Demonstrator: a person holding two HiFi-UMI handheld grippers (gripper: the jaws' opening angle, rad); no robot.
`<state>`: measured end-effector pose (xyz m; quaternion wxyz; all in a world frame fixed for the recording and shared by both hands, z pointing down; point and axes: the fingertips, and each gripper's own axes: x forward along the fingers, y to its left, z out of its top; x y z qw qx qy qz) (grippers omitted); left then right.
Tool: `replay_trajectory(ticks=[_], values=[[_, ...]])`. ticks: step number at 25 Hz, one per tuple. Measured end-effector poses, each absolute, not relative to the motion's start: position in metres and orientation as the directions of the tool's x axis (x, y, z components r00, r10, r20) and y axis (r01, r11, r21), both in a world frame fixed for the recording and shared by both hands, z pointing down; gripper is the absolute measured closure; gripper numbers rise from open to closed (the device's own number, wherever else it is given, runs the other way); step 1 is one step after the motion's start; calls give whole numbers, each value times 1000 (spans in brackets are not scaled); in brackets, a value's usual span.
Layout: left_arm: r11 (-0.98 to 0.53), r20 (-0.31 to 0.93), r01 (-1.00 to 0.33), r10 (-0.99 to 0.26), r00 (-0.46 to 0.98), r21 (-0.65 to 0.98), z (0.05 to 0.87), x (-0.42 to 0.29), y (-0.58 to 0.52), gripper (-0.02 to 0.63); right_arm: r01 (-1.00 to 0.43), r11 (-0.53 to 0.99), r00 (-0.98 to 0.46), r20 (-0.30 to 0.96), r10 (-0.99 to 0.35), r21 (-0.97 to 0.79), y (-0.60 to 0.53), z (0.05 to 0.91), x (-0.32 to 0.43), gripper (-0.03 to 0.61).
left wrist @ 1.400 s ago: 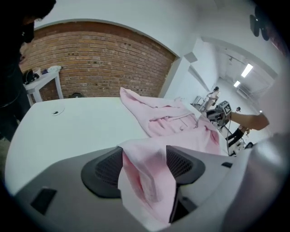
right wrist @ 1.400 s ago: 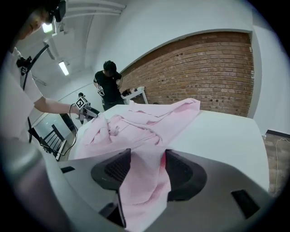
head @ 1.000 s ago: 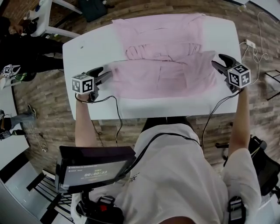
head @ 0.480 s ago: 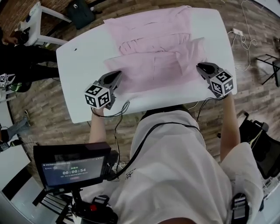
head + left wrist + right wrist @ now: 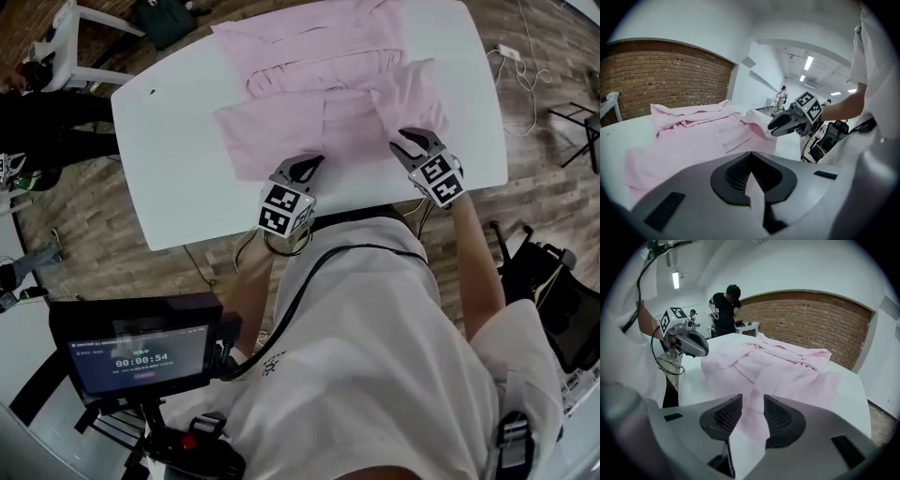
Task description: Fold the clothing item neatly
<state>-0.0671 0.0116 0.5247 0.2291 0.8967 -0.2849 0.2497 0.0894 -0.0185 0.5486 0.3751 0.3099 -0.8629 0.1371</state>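
Note:
A pink garment (image 5: 319, 112) lies spread on the white table (image 5: 169, 159), with its upper part folded down in loose layers. My left gripper (image 5: 302, 167) is at the near hem, left of the middle, shut on a strip of the pink cloth (image 5: 752, 185). My right gripper (image 5: 411, 142) is at the near hem on the right. Its jaws have just been opening, and a gap shows between them with the pink cloth (image 5: 752, 404) running through it. The left gripper view shows the right gripper (image 5: 785, 124) across the garment (image 5: 693, 136). The right gripper view shows the left gripper (image 5: 691, 344) beside the garment (image 5: 787, 366).
A person in black (image 5: 56, 112) sits at the left beside a white chair (image 5: 84, 28); the same person (image 5: 724, 305) stands behind the table in the right gripper view. A tablet with a timer (image 5: 136, 354) hangs at my chest. A cable and power strip (image 5: 511, 52) lie on the floor at right.
Both grippers have moved from the garment's outer sides inward along the near hem, toward each other. The left jaws went from open to shut on the cloth.

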Motion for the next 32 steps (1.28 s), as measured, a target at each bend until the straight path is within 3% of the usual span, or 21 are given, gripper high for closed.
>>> replay_trajectory(ticks=[7, 8, 10, 17, 19, 20, 22, 23, 24, 30, 32], values=[[-696, 627, -682, -433, 648, 225, 550, -13, 8, 611, -657, 753, -496, 753, -433, 1, -34, 575, 75, 443], [-680, 631, -700, -448, 634, 220, 551, -13, 3, 611, -645, 764, -492, 758, -429, 15, -37, 575, 75, 452], [-637, 637, -741, -485, 599, 212, 550, -23, -4, 611, -630, 776, -495, 757, -427, 25, -40, 569, 75, 575], [-507, 685, -858, -596, 419, 84, 537, -102, -1, 611, -616, 787, -545, 729, -415, -12, -48, 529, 81, 574], [-472, 686, -875, -602, 409, 109, 537, -111, 2, 611, -641, 766, -542, 737, -403, -53, -45, 539, 75, 436], [-458, 687, -881, -603, 406, 118, 538, -112, 3, 611, -651, 758, -529, 745, -407, -47, -45, 546, 72, 399], [-446, 688, -886, -605, 401, 125, 538, -110, 3, 611, -661, 750, -472, 769, -431, 15, -49, 561, 69, 397], [-444, 686, -887, -607, 402, 127, 538, -109, 3, 611, -662, 748, -441, 779, -445, 53, -51, 565, 70, 414], [-444, 682, -887, -610, 404, 129, 537, -107, 3, 611, -664, 744, -420, 783, -458, 79, -53, 567, 72, 559], [-453, 679, -887, -622, 389, 92, 535, -111, -2, 611, -686, 726, -472, 724, -502, 56, -56, 538, 73, 573], [-448, 681, -890, -625, 381, 87, 535, -113, -4, 611, -702, 711, -471, 717, -513, 47, -59, 541, 67, 378]])
